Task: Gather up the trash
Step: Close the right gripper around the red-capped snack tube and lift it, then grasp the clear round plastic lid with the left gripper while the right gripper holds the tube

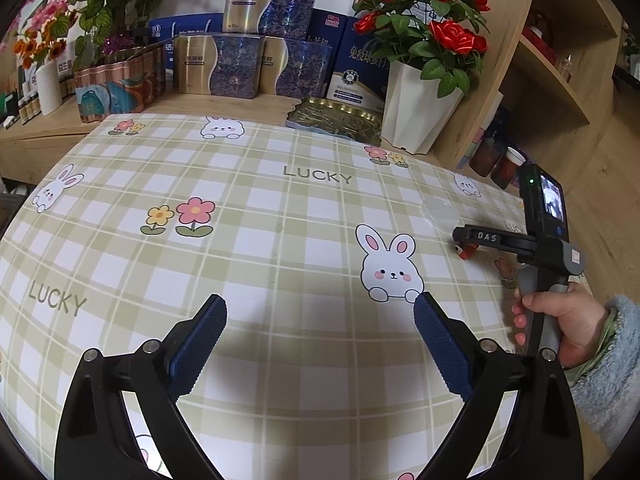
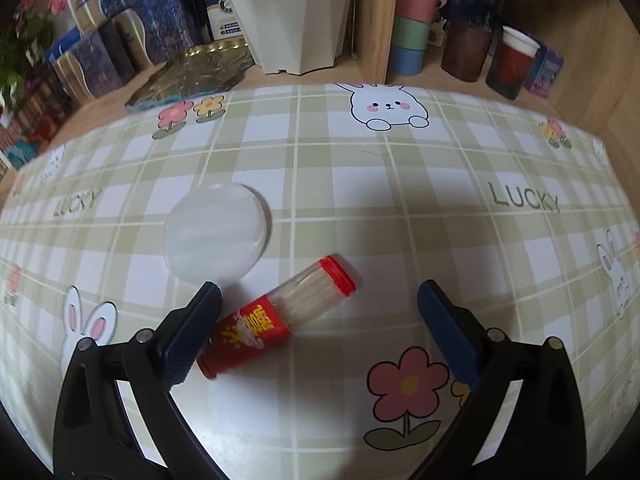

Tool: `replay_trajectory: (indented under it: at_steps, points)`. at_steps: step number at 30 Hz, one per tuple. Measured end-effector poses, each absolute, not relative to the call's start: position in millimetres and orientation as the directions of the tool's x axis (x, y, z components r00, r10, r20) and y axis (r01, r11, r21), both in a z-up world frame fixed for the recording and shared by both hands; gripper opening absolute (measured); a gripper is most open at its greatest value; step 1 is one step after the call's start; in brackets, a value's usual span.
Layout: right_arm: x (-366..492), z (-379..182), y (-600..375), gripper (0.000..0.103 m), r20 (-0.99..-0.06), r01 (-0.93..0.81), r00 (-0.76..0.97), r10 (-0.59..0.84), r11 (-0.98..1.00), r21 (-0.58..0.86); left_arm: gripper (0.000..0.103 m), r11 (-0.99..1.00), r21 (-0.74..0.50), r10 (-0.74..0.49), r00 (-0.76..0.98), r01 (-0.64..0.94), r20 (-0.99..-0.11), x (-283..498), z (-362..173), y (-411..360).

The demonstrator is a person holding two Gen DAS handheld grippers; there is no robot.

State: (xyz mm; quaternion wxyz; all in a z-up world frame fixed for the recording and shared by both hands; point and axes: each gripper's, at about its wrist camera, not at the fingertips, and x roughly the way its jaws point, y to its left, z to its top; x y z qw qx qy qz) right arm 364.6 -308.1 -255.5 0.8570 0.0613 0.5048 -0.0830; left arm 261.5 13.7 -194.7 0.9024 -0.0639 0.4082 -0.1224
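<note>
A red and clear toothpick tube (image 2: 276, 316) lies on its side on the checked tablecloth (image 2: 360, 184), between the fingers of my open right gripper (image 2: 320, 300) and close to the left finger. A clear round plastic lid (image 2: 216, 232) lies flat just beyond it to the left. In the left wrist view the lid (image 1: 440, 210) and a bit of the tube (image 1: 466, 251) show at the far right, under the right gripper's fingers (image 1: 472, 236). My left gripper (image 1: 320, 312) is open and empty over bare tablecloth (image 1: 260, 200).
A gold tray (image 1: 336, 120), a white pot of red roses (image 1: 420, 108) and gift boxes (image 1: 236, 66) line the back edge. A wooden shelf (image 2: 372, 20) with stacked cups (image 2: 412, 28) and jars (image 2: 512, 64) stands behind the cloth.
</note>
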Motion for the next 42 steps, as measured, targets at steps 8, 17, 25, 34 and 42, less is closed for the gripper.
replay_trajectory:
  at_steps: [8,17,25,34,42]
  points:
    - [336.8,-246.0,-303.0,0.034,-0.852,0.077,0.524,-0.009,0.996,0.037,0.092,0.96,-0.21,-0.281,0.62,0.188,-0.732,278.2,-203.6,1.9]
    - [305.9,-239.6,-323.0,0.027,-0.818,0.056,0.573,0.045,0.994,0.094,0.092,0.921,-0.17,-0.362,0.608,0.351,-0.706,320.0,-201.4,-57.4]
    - [293.1,-243.3,-329.4,0.031,-0.838,0.044,0.536,0.102,0.988,0.149,0.092,0.875,-0.165,-0.417,0.537,0.455,-0.733,366.9,-208.5,-117.3]
    - [279.2,-245.9,-317.8,0.028,-0.835,-0.001,0.548,0.051,0.998,0.06,0.092,0.851,-0.15,-0.405,0.448,0.503,-0.797,395.5,-236.1,-161.1]
    - [249.2,-222.0,-352.0,0.026,-0.754,0.118,0.653,0.069,0.974,0.191,0.092,0.826,-0.097,-0.371,0.406,0.555,-0.835,423.2,-251.3,-201.6]
